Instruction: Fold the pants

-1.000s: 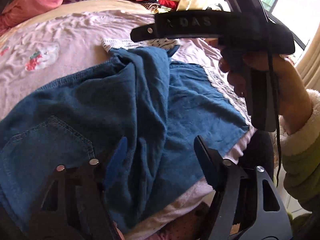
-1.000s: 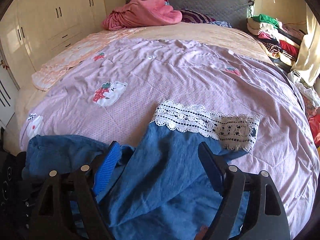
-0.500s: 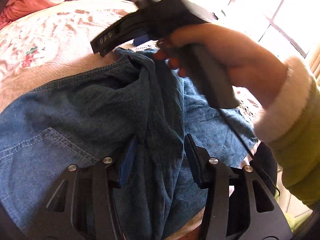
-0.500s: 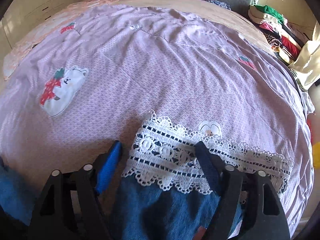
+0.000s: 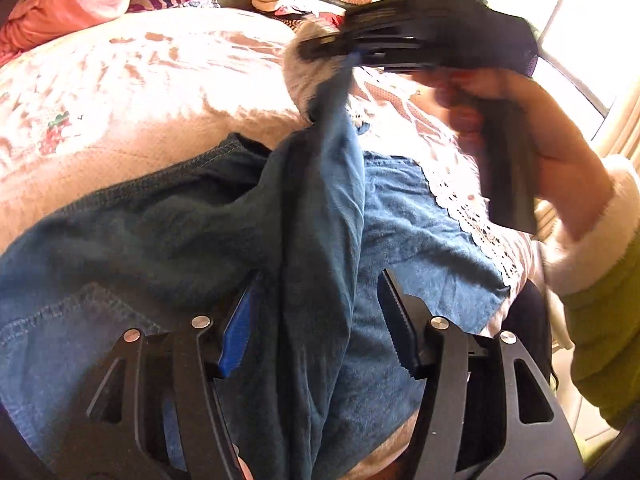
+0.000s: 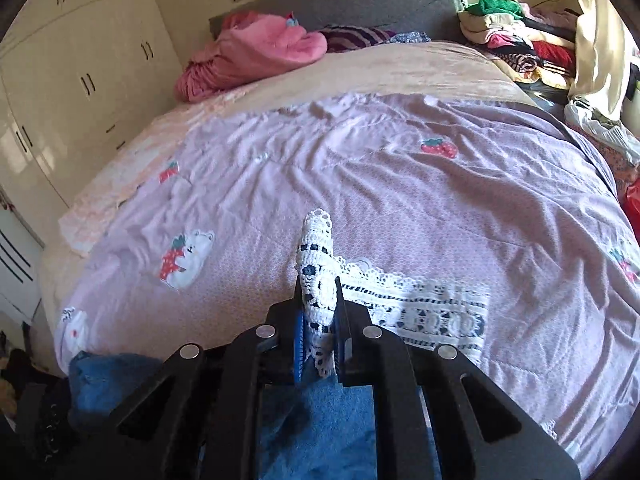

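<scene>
Blue denim pants [image 5: 160, 232] with white lace hems lie on the pink bed cover near its front edge. My right gripper [image 6: 318, 332] is shut on the lace hem [image 6: 316, 264] of one leg and holds it lifted above the bed; in the left wrist view that gripper [image 5: 332, 50] pulls the leg [image 5: 320, 208] up into a taut ridge. The other leg's lace hem [image 6: 420, 312] lies flat on the cover. My left gripper [image 5: 316, 316] is open, its jaws either side of the raised fold near the seat, not closed on it.
The pink cover [image 6: 360, 184] with strawberry and bear prints spreads far ahead. A pink blanket [image 6: 256, 56] lies at the headboard. A pile of clothes [image 6: 516, 40] sits at the far right. White wardrobes [image 6: 80, 80] stand on the left. A window [image 5: 580, 32] is on the right.
My right gripper has closed on the lace hem and lifted it, drawing the leg up. My left gripper's jaws have opened wider around the fold.
</scene>
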Demonstrator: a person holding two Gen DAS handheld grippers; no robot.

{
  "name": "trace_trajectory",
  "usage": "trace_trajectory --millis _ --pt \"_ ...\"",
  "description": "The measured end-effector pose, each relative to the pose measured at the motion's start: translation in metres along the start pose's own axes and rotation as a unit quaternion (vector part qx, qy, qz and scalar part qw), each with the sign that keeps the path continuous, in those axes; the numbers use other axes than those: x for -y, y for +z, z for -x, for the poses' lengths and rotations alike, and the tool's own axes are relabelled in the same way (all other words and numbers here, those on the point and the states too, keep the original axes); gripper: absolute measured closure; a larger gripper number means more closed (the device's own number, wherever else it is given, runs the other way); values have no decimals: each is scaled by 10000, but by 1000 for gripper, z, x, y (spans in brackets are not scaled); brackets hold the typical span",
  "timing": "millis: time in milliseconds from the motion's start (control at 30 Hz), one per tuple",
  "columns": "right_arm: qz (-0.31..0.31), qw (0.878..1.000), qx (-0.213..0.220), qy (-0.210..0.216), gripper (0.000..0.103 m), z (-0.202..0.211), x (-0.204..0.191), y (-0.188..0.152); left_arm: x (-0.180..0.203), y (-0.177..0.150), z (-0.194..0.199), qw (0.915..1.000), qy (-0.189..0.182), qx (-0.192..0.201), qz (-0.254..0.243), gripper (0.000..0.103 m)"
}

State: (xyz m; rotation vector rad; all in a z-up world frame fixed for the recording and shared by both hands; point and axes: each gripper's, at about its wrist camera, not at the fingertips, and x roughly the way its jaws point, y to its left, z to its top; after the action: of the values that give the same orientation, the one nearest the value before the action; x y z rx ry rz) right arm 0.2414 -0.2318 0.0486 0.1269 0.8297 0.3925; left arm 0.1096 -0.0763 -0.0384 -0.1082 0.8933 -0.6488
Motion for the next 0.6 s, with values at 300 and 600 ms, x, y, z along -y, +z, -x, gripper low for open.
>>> trace_trajectory --millis 300,600 --pt "-883 9942 592 130 93 77 47 -30 27 10 -16 9980 166 -132 -598 102" --pt "-1611 9842 708 202 93 131 71 -108 24 1 14 9955 185 -146 -916 103"
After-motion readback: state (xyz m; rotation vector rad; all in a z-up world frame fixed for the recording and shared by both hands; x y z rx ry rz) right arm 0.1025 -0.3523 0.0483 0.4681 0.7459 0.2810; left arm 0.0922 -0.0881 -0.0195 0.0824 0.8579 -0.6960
